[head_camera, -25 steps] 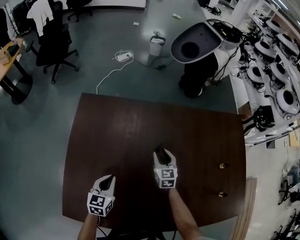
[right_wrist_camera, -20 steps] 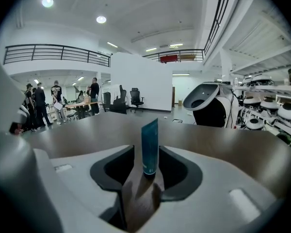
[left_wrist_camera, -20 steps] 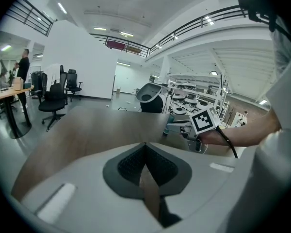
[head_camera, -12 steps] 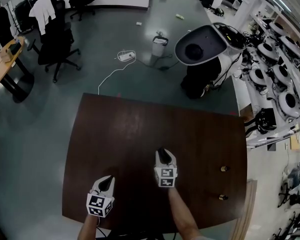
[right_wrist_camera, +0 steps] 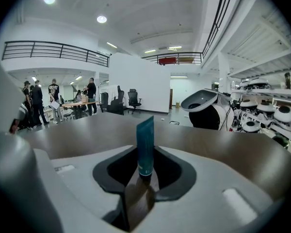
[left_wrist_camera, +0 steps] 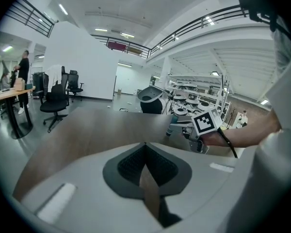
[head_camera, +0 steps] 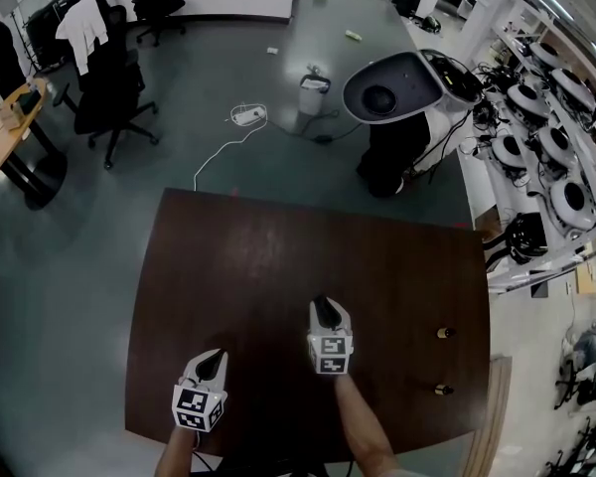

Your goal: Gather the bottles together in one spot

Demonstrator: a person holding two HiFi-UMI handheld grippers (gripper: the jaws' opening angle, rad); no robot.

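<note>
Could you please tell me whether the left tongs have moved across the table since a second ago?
No. The left tongs sit just as near the table's front edge as before.

The two bottles (head_camera: 444,333) at right are too small to identify.

table (head_camera: 248,266): looked dark wood, smooth, faint sheen | tube (right_wrist_camera: 145,144): looked teal plastic, smooth, matt | left gripper (left_wrist_camera: 145,152): showed pale matt plastic shell, dark ribbed pads (left_wrist_camera: 129,165) | floor (head_camera: 99,246): looked glossy
</note>
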